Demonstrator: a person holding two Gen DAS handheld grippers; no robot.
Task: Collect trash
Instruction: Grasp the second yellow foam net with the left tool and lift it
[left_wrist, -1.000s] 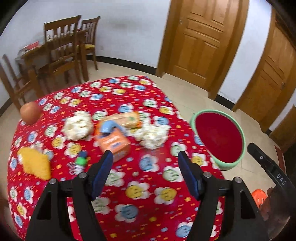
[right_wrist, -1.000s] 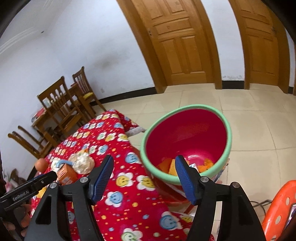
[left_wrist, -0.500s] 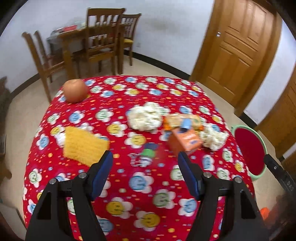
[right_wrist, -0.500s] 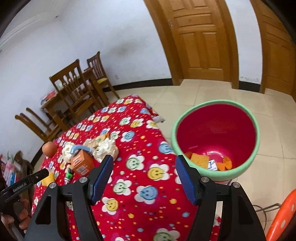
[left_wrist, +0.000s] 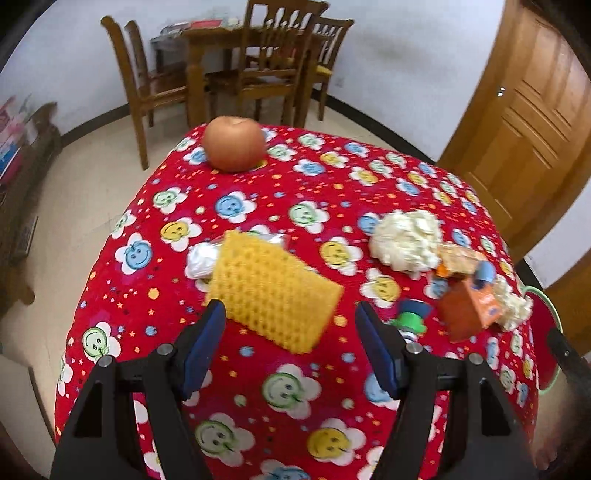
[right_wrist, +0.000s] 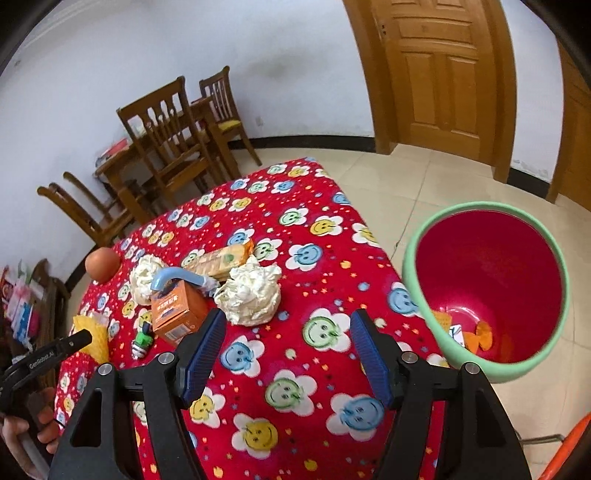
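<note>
You have barely started: a few scraps lie in the bin (right_wrist: 487, 288), but beside it the table (right_wrist: 325, 332) holds tissue wads (right_wrist: 251, 291), carton (right_wrist: 177, 310) and sponge (left_wrist: 273, 288); both tools (left_wrist: 290, 332) (right_wrist: 286, 336) gape wide, empty.

We see white walls (right_wrist: 110, 74), pale floor tiles (right_wrist: 424, 184), a wooden door (right_wrist: 436, 74), and wooden chairs (right_wrist: 170, 136) left of that door.

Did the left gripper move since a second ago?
Yes. The left gripper swung away from the red bin, across the table toward the yellow sponge, open and empty.
</note>
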